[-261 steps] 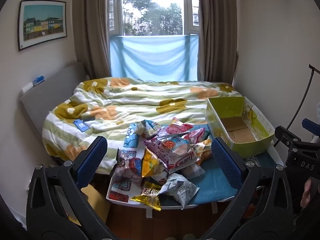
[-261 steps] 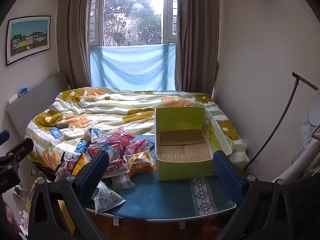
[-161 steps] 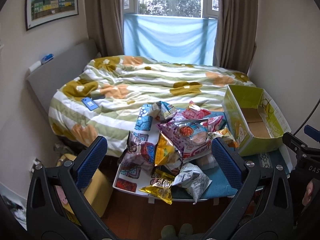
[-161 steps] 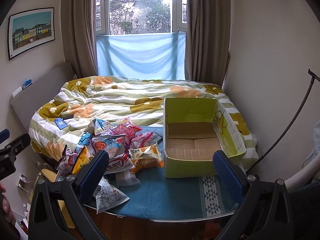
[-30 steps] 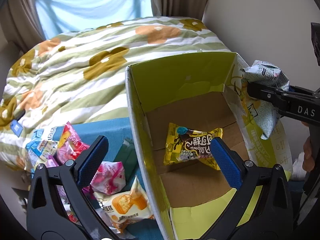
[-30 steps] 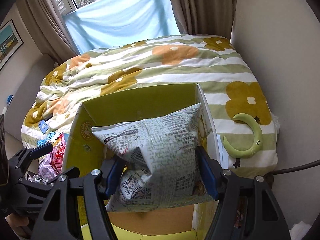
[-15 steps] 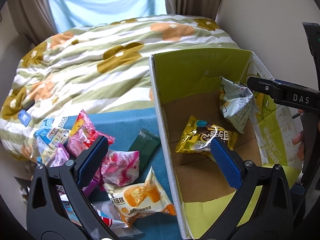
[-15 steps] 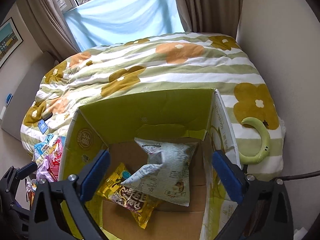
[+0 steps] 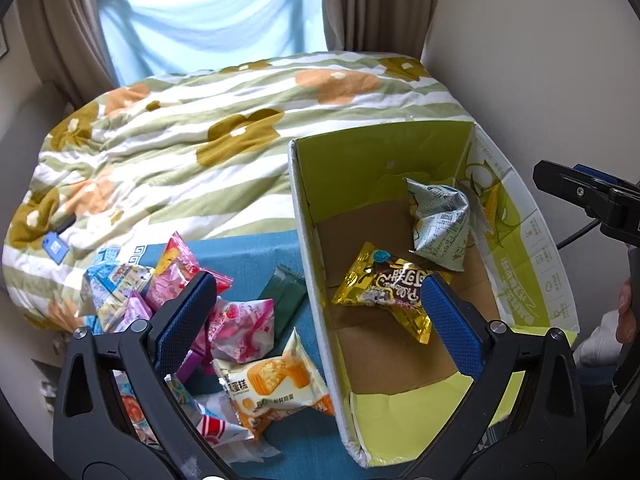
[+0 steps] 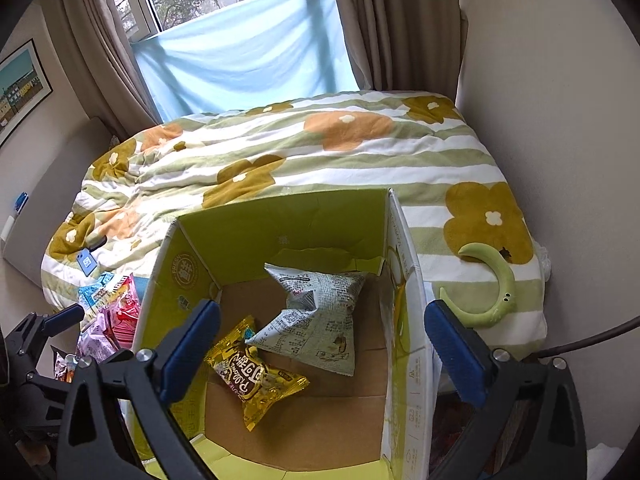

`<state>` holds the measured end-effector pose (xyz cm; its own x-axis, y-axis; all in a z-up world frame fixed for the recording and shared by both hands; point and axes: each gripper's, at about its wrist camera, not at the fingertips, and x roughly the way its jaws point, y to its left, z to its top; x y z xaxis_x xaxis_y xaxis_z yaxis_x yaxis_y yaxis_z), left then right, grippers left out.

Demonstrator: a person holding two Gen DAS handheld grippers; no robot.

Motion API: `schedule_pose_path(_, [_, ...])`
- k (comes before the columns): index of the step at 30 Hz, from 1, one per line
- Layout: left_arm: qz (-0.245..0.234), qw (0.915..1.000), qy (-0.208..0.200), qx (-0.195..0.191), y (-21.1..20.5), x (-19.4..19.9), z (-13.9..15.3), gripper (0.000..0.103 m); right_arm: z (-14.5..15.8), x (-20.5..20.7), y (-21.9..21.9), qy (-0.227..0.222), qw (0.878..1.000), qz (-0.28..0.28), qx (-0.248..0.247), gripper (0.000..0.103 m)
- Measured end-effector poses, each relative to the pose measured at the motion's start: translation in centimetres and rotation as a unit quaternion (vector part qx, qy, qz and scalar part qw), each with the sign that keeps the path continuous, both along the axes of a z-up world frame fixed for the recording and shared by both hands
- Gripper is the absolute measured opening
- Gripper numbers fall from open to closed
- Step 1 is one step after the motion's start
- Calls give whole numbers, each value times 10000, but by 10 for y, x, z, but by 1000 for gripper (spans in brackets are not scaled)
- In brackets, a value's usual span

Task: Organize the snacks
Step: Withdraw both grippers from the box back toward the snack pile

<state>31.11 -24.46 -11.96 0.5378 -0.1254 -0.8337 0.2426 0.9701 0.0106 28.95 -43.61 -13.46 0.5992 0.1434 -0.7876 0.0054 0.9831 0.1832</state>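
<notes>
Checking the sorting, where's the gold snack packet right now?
The gold snack packet lies on the cardboard box floor, left side in the right wrist view, touching the newsprint-patterned bag.

Matt brown corrugated cardboard lines the floor of the green-printed carton [image 10: 280, 224], its outer walls smooth and faintly sheeny. The gold foil snack packet [image 10: 256, 376] gleams, crinkled and glossy. Beside it the newsprint-patterned pouch [image 10: 320, 320] looks duller, creased film. Soft, fuzzy flowered quilt [image 10: 320, 152] behind; matt teal woven cloth [image 9: 240, 248] under the shiny pink wrappers [image 9: 240, 320].
</notes>
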Motion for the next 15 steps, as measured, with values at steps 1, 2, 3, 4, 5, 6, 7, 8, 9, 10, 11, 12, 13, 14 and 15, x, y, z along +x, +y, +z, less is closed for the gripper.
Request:
schedule_pose_path(1, [-17,10000,-62,-4,0,-6,6,101,6,-6,0,-70,10000,-4,6,102])
schedule_pose_path(2, [-16,9999,-140,19,1,-14,12,101,13,-13,-1,-140,9999,-10,9,102])
schedule_pose_path(3, [0,9997,-226,38,2,-21,18,101,20,-21,-1,-218,9998,-12,13,102])
schedule_pose_path(4, [18,9995,-307,25,4,-30,25,101,27,-30,-1,-298,9996,-3,11,102])
schedule_pose_path(5, [33,9993,-376,-23,6,-39,31,101,33,-38,1,-365,9993,13,-2,102])
schedule_pose_path(6, [48,9990,-431,-82,8,-48,37,101,39,-48,3,-431,9991,26,-22,102])
schedule_pose_path(7, [67,9988,-477,-124,13,-56,43,101,45,-58,5,-501,9987,34,-39,102])
schedule_pose_path(8, [97,9985,-526,-136,16,-66,48,101,50,-67,8,-573,9983,54,-48,102])
schedule_pose_path(9, [133,9982,-574,-134,20,-76,53,101,55,-77,10,-641,9979,84,-50,102])
schedule_pose_path(10, [171,9978,-629,-126,24,-86,57,101,60,-86,12,-706,9974,116,-48,102])
schedule_pose_path(11, [216,9974,-681,-119,29,-97,60,101,63,-95,15,-763,9970,152,-43,102])
schedule_pose_path(12, [275,9970,-721,-113,35,-107,63,101,66,-104,17,-807,9966,188,-39,102])
schedule_pose_path(13, [343,9965,-750,-109,41,-118,66,101,69,-112,20,-841,9962,222,-39,102])
schedule_pose_path(14, [416,9961,-776,-107,48,-128,68,101,71,-120,23,-879,9958,261,-29,102])
schedule_pose_path(15, [496,9955,-802,-104,55,-138,69,101,72,-128,28,-915,9953,301,-11,102])
